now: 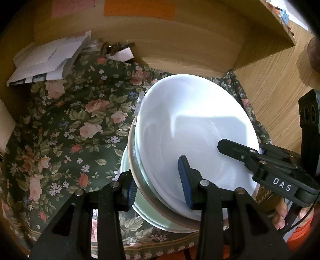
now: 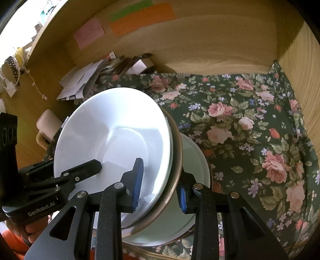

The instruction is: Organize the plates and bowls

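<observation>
Black gripper arms fill the bottom of each wrist view. Clamped on the near rim of a stack of dishes, the left gripper (image 1: pixel 160 188) has one blue pad (image 1: pixel 185 183) inside the top white bowl (image 1: pixel 190 130) and the other outside the rims. From the opposite side the right gripper (image 2: pixel 161 189) bites the same stack, one pad on the white bowl (image 2: pixel 112 144) and one against the outside, so both pairs of jaws are closed on it. Under the white bowl sit a brown-rimmed dish (image 2: pixel 177 160) and a pale green bowl (image 2: pixel 192 160). Tilted, the stack sits over a floral cloth (image 2: pixel 250 130) that lines a wooden shelf (image 2: pixel 200 50). Loose papers (image 1: pixel 48 60) lie at the shelf's back left corner. Coloured paper notes (image 2: pixel 140 18) are stuck on the back wall.
</observation>
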The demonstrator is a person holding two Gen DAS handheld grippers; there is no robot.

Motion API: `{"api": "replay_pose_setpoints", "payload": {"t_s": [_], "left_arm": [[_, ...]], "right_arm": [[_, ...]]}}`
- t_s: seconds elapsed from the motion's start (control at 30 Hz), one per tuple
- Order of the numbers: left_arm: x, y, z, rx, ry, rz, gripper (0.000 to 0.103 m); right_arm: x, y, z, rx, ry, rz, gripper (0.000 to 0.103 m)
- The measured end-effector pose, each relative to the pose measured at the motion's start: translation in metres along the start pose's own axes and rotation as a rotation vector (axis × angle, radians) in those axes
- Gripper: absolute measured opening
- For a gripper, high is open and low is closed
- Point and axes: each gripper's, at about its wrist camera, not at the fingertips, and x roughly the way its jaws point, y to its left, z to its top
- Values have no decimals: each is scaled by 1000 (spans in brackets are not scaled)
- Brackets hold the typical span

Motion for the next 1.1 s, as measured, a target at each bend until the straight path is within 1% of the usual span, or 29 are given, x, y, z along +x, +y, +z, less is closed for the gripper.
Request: {"api": "replay_pose_setpoints", "payload": {"t_s": [0.37, 0.53, 0.6, 0.7, 0.77, 0.87, 0.97, 1.1], "left_arm": [[28, 3, 0, -9, 71, 4, 39], [33, 8, 1, -24, 85, -12, 38], [35, 11, 3, -35, 92, -29, 38], [34, 12, 2, -35, 96, -40, 38], [30, 11, 3, -29, 72, -17, 38], [15, 11, 5, -16, 27, -3, 38], [-7, 11, 10, -11, -43, 13, 40], [-47, 8, 16, -2, -177, 30, 44]], "right_arm": [[20, -12, -5, 42, 57, 8, 28], [20, -16, -5, 60, 49, 39, 28], [19, -14, -5, 54, 43, 40, 30], [9, -11, -4, 34, 2, 14, 32], [2, -8, -3, 22, -19, 6, 35], [-12, -6, 0, 24, -60, 7, 40], [-29, 1, 3, 9, -114, 18, 41], [-60, 24, 6, -63, -222, 11, 42]]}}
